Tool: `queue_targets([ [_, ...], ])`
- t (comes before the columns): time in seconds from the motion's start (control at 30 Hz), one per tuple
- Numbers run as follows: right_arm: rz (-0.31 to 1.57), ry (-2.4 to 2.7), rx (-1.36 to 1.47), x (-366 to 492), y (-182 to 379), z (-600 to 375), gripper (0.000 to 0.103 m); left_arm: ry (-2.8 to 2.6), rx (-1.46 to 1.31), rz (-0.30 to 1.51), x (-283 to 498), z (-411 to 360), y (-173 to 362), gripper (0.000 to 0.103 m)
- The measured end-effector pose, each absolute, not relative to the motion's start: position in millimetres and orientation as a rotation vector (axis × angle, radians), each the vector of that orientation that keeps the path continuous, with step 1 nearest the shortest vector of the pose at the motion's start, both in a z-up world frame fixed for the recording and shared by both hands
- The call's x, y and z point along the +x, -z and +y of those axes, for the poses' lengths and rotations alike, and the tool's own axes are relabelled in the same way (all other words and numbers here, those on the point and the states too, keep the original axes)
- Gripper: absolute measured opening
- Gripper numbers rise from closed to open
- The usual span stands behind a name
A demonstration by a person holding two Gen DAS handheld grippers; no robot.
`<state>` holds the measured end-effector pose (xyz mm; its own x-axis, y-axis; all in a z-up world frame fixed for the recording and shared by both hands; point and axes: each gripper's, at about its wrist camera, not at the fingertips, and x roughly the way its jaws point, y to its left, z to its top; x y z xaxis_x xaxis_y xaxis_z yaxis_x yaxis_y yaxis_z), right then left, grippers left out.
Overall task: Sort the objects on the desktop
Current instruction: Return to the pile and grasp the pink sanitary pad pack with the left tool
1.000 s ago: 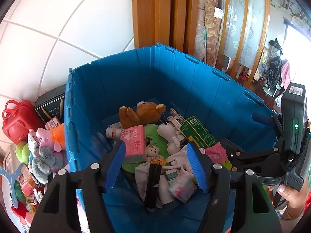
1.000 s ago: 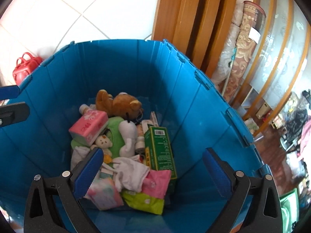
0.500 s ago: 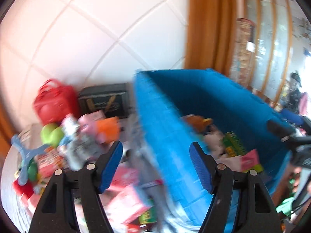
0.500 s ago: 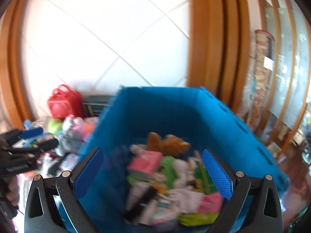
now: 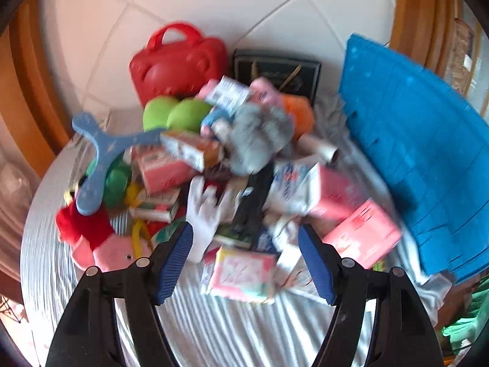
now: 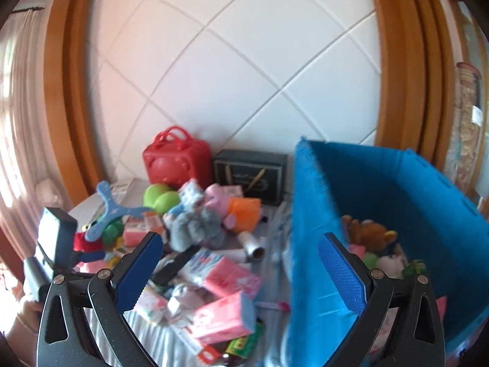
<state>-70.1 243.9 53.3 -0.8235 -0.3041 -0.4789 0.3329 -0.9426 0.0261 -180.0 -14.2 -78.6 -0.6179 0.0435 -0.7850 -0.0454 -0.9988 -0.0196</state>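
A jumbled pile covers the white-clothed table: pink tissue packs, a white glove, a grey plush, a green plush and a blue three-armed boomerang. My left gripper hangs open just above the pile's near side, over a pink pack, with nothing between its pads. My right gripper is open and empty, higher up, straddling the left wall of the blue crate. A brown teddy bear lies among other items in the crate.
A red bag and a black box stand against the tiled wall behind the pile. The crate bounds the table on the right. A hand holds the left tool at the left edge. Wooden frames flank the wall.
Both views have swung left, from the crate's inside to the pile on the table. The left gripper has also come down closer to the pile. Both stay open and empty.
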Motion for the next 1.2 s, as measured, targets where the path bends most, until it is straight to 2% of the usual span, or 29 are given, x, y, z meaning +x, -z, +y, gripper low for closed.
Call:
queue_targets([
  [0.17, 0.119, 2.649, 0.879, -85, 9, 205, 0.103, -2.694, -1.499, 0.003, -177, -33, 137, 0.071],
  [0.4, 0.126, 2.557, 1.231, -100, 104, 200, 0.103, -2.563, -1.593, -0.019, -198, -16, 193, 0.071],
  [0.5, 0.162, 2.519, 1.329, -96, 133, 202, 0.103, -2.546, -1.651, 0.029, -212, -7, 216, 0.071],
  [0.57, 0.182, 2.503, 1.377, -96, 147, 204, 0.103, -2.599, -1.641, 0.165, -213, 0, 224, 0.080],
  [0.63, 0.179, 2.479, 1.416, -94, 157, 206, 0.103, -2.529, -1.728, 0.154, -215, -1, 239, 0.081],
  [0.73, 0.185, 2.438, 1.432, -93, 165, 204, 0.103, -2.571, -1.717, 0.015, -200, -21, 239, 0.079],
  [0.93, 0.225, 2.244, 1.430, -89, 188, 174, 0.103, -2.650, -1.788, -0.111, -158, -60, 232, 0.078],
  [1.07, 0.287, 2.140, 1.421, -87, 207, 150, 0.102, -2.672, -1.843, -0.136, -131, -73, 235, 0.078],
  [1.13, 0.364, 2.140, 1.419, -91, 217, 140, 0.096, -2.689, -1.859, -0.132, -123, -75, 237, 0.078],
  [1.2, 0.416, 2.139, 1.422, -97, 226, 134, 0.096, -2.702, -1.863, -0.146, -117, -75, 238, 0.078],
])
